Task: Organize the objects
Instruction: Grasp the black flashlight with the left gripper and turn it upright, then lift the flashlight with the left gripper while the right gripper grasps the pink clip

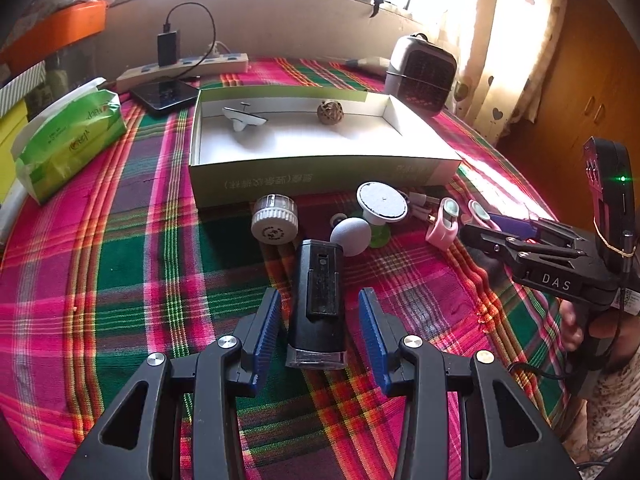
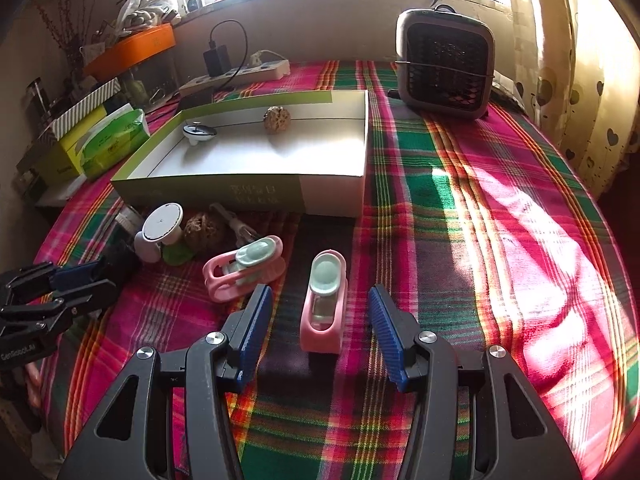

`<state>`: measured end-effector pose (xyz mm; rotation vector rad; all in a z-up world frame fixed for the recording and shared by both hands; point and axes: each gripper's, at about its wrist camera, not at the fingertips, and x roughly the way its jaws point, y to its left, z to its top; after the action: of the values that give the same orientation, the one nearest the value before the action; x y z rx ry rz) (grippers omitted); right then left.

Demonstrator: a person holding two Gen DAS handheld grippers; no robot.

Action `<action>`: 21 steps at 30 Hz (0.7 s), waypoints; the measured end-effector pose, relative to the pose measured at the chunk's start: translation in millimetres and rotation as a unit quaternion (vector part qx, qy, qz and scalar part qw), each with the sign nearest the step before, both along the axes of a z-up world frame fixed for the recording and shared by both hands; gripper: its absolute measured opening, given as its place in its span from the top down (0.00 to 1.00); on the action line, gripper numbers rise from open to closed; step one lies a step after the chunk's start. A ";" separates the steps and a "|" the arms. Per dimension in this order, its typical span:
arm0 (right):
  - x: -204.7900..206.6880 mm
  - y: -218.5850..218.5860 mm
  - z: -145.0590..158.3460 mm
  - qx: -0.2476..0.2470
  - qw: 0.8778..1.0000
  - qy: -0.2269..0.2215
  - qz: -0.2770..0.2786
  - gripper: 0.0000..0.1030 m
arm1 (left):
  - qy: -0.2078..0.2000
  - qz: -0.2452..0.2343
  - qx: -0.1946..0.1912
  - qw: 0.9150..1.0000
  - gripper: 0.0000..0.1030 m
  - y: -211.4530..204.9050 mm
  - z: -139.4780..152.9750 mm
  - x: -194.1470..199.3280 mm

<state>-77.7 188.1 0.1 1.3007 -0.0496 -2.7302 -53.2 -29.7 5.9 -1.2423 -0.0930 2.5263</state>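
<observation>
Closest to the person, the left gripper (image 1: 318, 320) is wide open, with one blue pad on each side of a black flashlight (image 1: 318, 300). The pads are not touching it. It lies long-ways between them, so I think a simple squeeze would catch it.

The right gripper (image 2: 320, 320) is wide open too. A pink clip (image 2: 324, 300) with a pale green top lies between its pads, apart from both. Nothing is held by either gripper.

Just past that, a second pink clip (image 2: 244, 270) lies tipped on its side. More small things are bunched in front of the box: a white round cap (image 1: 275, 222), a grey ball (image 1: 351, 236), a white disc on a stem (image 1: 382, 202) and a brown woven ball (image 2: 205, 230). They sit close together, so there is little room to reach between them.

Next comes the open cardboard box (image 1: 320, 172). Its near wall stands up, so things must be lifted over it. Inside there is lots of bare floor. Only a small white spinning top (image 1: 242, 118) and another woven ball (image 1: 331, 112) sit near the back wall. This looks like the place for the loose things.

To the right the plaid tablecloth (image 2: 500, 240) is bare and sunny. Farthest off stand a small grey heater (image 2: 444, 66) and a power strip (image 2: 236, 74).
</observation>
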 end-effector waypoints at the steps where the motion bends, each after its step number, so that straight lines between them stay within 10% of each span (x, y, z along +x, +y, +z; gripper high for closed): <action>1: -0.6 -0.9 0.0 0.003 1.000 0.000 0.000 0.50 | -0.001 0.002 0.002 1.000 0.63 -0.4 -0.1 -0.8; 21: -3.9 -5.2 -0.4 0.035 0.999 -0.001 -0.010 0.60 | -0.002 0.033 -0.018 0.999 0.76 1.6 -0.5 -9.6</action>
<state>-81.6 183.0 -0.3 1.3271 0.0323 -2.7720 -62.8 -28.1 5.4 -1.2775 -0.0916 2.5929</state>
